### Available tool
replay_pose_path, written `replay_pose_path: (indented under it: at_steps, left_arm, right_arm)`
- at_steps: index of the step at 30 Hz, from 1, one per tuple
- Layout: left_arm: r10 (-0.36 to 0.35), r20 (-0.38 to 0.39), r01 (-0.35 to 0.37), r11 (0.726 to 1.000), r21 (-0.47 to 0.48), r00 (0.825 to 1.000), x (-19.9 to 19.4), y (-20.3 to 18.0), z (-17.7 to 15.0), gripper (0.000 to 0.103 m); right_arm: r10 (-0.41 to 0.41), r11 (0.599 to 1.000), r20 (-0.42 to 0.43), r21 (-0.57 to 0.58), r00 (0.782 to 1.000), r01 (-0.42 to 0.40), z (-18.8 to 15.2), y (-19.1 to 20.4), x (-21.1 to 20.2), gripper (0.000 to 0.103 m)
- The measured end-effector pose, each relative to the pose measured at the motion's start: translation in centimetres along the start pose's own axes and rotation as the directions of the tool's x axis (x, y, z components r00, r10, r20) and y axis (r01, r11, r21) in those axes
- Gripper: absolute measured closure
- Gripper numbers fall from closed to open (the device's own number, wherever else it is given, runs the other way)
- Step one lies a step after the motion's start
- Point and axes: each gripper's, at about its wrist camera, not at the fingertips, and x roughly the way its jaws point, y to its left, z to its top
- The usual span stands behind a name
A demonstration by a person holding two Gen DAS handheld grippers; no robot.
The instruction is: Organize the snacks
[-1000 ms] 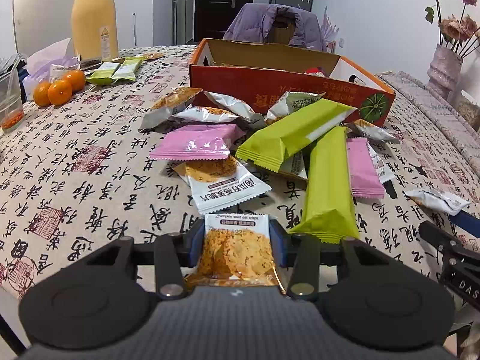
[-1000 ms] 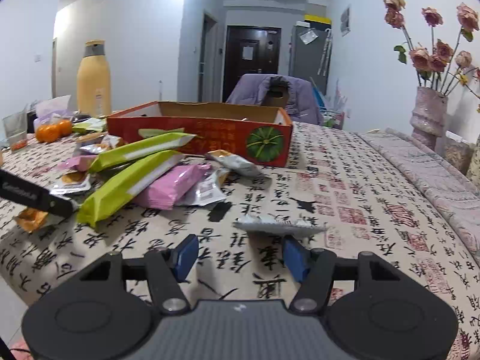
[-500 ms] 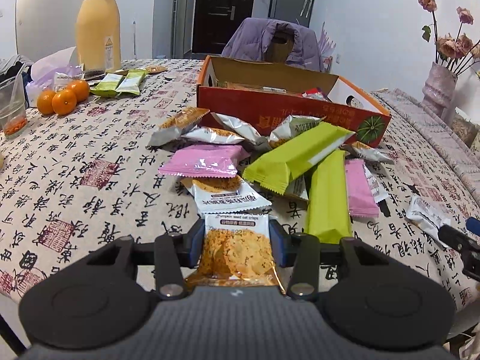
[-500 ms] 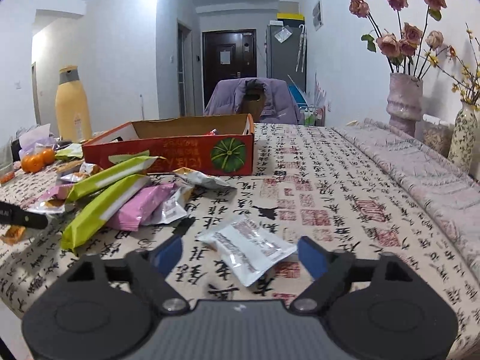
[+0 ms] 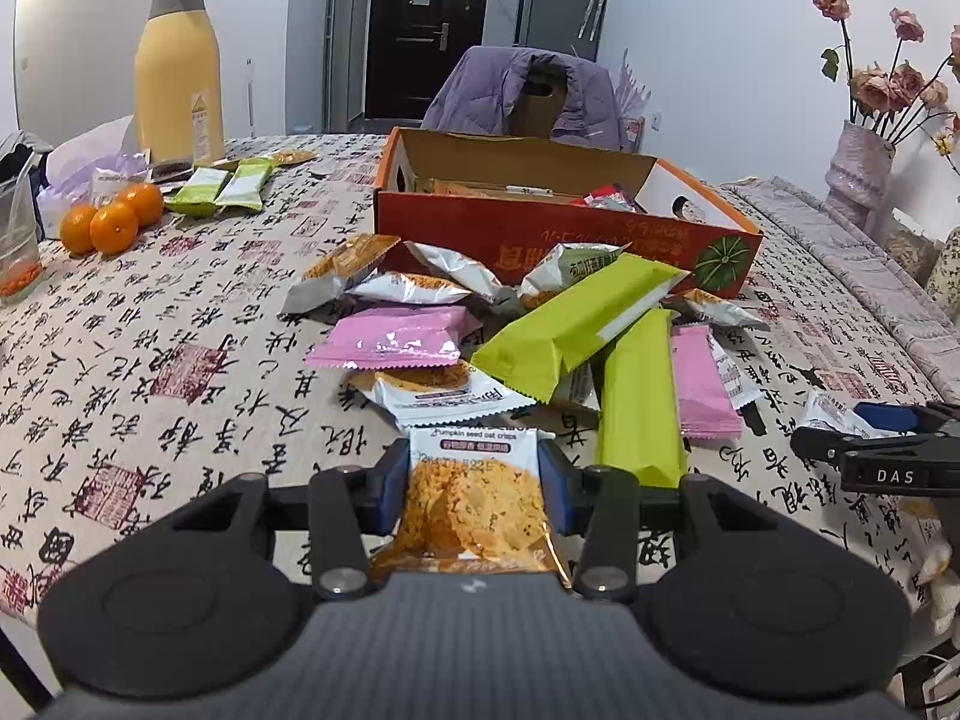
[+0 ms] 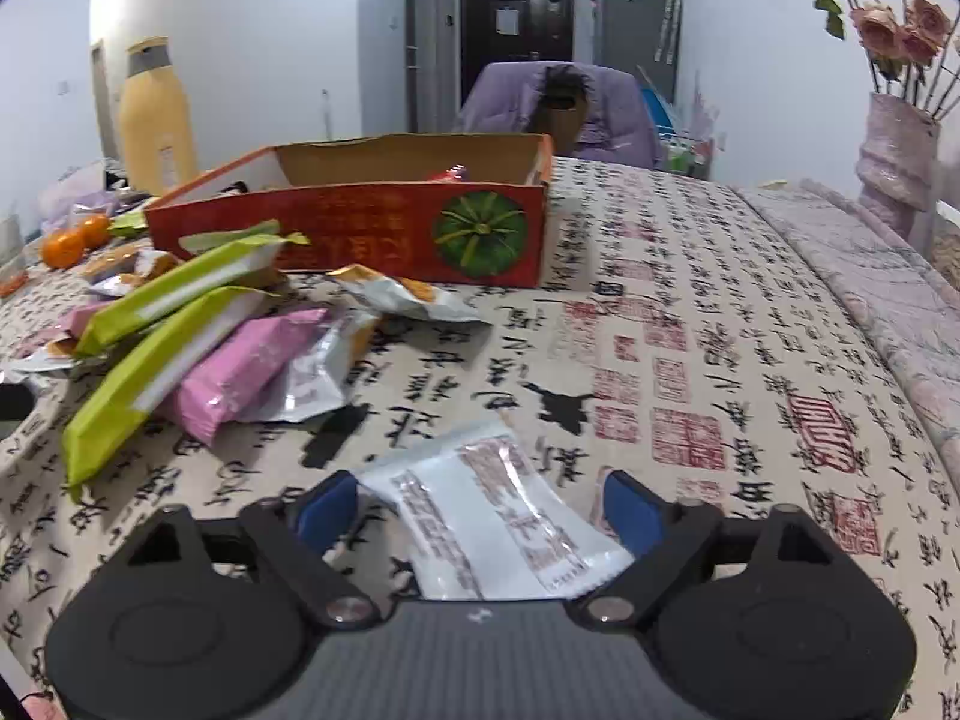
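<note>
My left gripper is shut on a small pumpkin seed crisps packet, held just above the table's near edge. Ahead lies a pile of snacks: two long green packets, pink packets and several silver ones. Behind them stands the red cardboard box with a few snacks inside. My right gripper has its jaws closing around a white packet that lies flat on the cloth between the fingers, with no pad clearly pressing on it. The left wrist view shows that gripper at the far right.
A tall yellow bottle, oranges, two small green packets and a clear cup stand at the back left. A vase of flowers is at the right. A chair with a purple jacket stands behind the table.
My right gripper moved forward over the white packet with its jaws spread wider; the packet now lies deep between its fingers. My left gripper kept hold of its packet and barely moved.
</note>
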Motion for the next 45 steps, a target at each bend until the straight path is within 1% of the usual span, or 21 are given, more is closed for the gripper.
replay_pose_path:
  at_steps: [1,2,3,6,10,13,18,23,31,39,45]
  left_arm:
    - [-0.002,0.001,0.002,1.000,0.000,1.000,0.0,0.0,0.1,0.058]
    - [-0.006,0.002,0.006,1.000,-0.001,1.000,0.1,0.0,0.2,0.058]
    - [-0.008,0.004,0.008,1.000,0.000,1.000,0.1,0.0,0.2,0.058]
    - [-0.018,0.010,0.018,1.000,0.001,1.000,0.1,0.0,0.4,0.058]
    - [-0.030,0.017,0.030,1.000,0.004,0.999,0.0,-0.1,0.7,0.058]
    - [-0.039,0.028,0.039,0.999,0.010,0.999,-0.4,-0.2,1.0,0.058]
    - [-0.053,0.055,0.052,0.999,0.015,0.997,-1.0,-0.3,1.6,0.058]
    - [-0.061,0.074,0.060,0.998,0.023,0.995,-1.4,-0.4,2.3,0.058]
    - [-0.079,0.129,0.074,0.996,0.040,0.989,-2.1,-0.8,4.6,0.058]
    - [-0.071,0.177,0.062,0.997,0.054,0.982,-0.5,-1.6,8.5,0.058]
    - [-0.060,0.224,0.052,0.998,0.038,0.973,1.7,-1.9,12.3,0.058]
  right_arm:
    - [0.000,1.000,0.008,-0.003,1.000,0.000,-0.1,0.2,-0.1,0.037]
    - [0.003,1.000,0.015,-0.006,1.000,-0.002,-0.1,0.3,-0.4,0.057]
    - [0.008,1.000,0.022,-0.008,1.000,-0.008,-0.2,0.5,-0.6,0.060]
    - [-0.014,1.000,0.037,-0.025,0.999,0.015,-0.6,1.0,-1.3,0.062]
    - [-0.018,1.000,0.073,-0.001,0.997,0.018,-0.9,1.0,-2.3,0.063]
    - [-0.021,1.000,0.107,0.016,0.994,0.019,-0.6,0.9,-3.2,0.063]
    - [-0.023,1.000,0.157,0.011,0.987,0.021,0.6,1.3,-4.7,0.063]
    - [-0.013,1.000,0.203,-0.007,0.979,0.015,2.4,2.2,-5.5,0.063]
    - [0.008,1.000,0.246,-0.016,0.969,-0.004,5.5,3.5,-5.2,0.063]
    - [0.025,0.999,0.271,-0.033,0.962,-0.016,9.6,4.8,-3.6,0.063]
    - [0.022,1.000,0.278,-0.021,0.960,-0.016,13.5,5.0,-0.9,0.063]
